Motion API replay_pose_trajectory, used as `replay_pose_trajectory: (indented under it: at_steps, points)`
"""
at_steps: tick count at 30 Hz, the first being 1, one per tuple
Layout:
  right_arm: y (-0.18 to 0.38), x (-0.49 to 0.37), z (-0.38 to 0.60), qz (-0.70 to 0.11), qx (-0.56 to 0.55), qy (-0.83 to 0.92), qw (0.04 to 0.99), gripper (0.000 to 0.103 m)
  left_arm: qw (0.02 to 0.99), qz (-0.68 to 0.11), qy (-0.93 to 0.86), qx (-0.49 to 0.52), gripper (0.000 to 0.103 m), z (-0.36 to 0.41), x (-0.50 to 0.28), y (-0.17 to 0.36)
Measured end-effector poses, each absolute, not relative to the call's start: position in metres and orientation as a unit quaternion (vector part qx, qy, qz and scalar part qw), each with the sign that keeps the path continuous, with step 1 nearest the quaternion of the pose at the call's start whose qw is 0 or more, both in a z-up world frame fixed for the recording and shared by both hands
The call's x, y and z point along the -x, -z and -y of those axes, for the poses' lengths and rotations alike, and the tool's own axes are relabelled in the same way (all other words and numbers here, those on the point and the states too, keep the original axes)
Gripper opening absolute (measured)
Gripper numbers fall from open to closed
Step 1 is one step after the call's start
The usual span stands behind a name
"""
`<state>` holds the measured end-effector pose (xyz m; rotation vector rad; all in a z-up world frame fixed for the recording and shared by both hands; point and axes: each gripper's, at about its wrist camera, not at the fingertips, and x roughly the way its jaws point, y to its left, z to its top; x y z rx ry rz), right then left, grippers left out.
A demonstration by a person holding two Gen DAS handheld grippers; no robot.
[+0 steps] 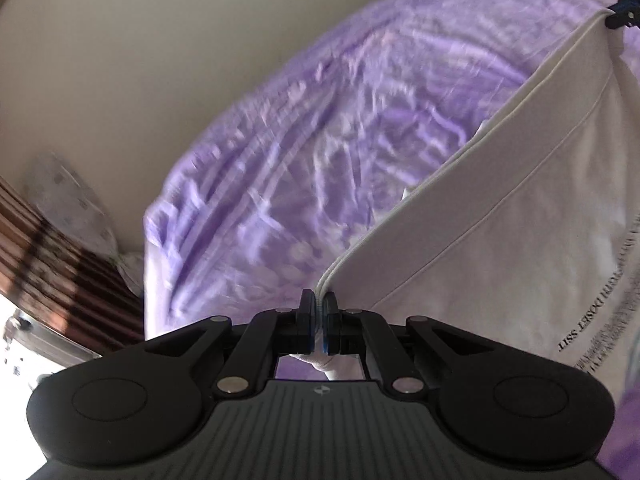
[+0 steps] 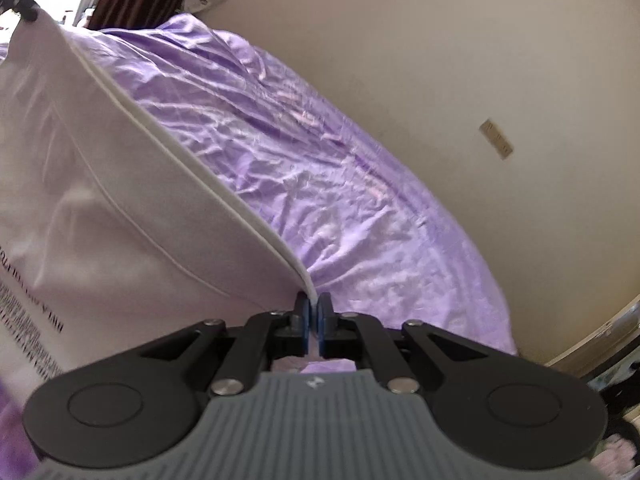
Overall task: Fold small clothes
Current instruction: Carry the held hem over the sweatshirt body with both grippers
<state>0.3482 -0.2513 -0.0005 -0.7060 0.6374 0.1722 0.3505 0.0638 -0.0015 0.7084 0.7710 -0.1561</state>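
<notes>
While the left claw [image 1: 319,312] and the right claw [image 2: 313,314] are each pinching an end of the white garment's [image 1: 500,216] hem, stretching it above the purple bed [image 2: 320,168], the next move is probably calling for lowering it flat.

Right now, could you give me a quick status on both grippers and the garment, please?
Left gripper shut on white garment hem. Right gripper shut on the same hem. Garment stretched between them over purple bedsheet. Nothing in the way.

white garment [image 1: 500,240], blurred black print, unreadable
</notes>
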Motion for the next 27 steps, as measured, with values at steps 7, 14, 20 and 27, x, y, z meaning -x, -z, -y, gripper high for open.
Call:
replay_pose_trajectory:
  at_steps: [7, 14, 20, 27]
  points:
    - [0.092, -0.445, 0.244, -0.356, 0.316, -0.093, 0.874, 0.0, 0.85, -0.429, 0.083, -0.295, 0.003, -0.081, -0.424, 0.079]
    - [0.159, -0.491, 0.239, -0.396, 0.299, -0.098, 0.863, 0.0, 0.849, -0.448, 0.093, -0.264, 0.003, -0.092, -0.451, 0.118]
    - [0.155, -0.476, 0.239, -0.367, 0.293, -0.079, 0.879, 0.0, 0.874, -0.412, 0.091, -0.24, 0.003, -0.097, -0.434, 0.093]
    - [0.108, -0.473, 0.238, -0.326, 0.29, -0.045, 0.899, 0.0, 0.89, -0.388, 0.072, -0.229, 0.003, -0.089, -0.445, 0.057]
